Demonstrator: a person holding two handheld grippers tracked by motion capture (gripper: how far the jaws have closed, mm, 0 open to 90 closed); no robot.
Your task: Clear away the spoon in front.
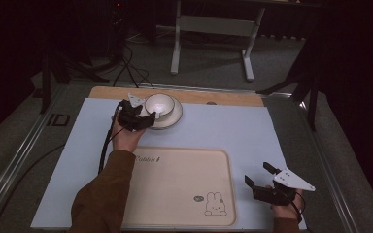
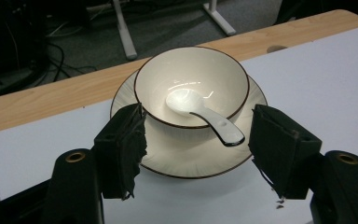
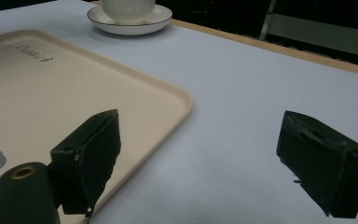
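Reaching for the spoon (image 2: pixel 205 116) in the bowl (image 2: pixel 191 84), the left gripper (image 2: pixel 198 140) stands spread. Next, pinch the handle. The right gripper (image 3: pixel 200 163) rests spread.

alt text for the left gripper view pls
A white bowl holding a white spoon sits on a saucer, framed between the left gripper's open black jaws. The saucer rests on a pale mat over a wooden table edge.
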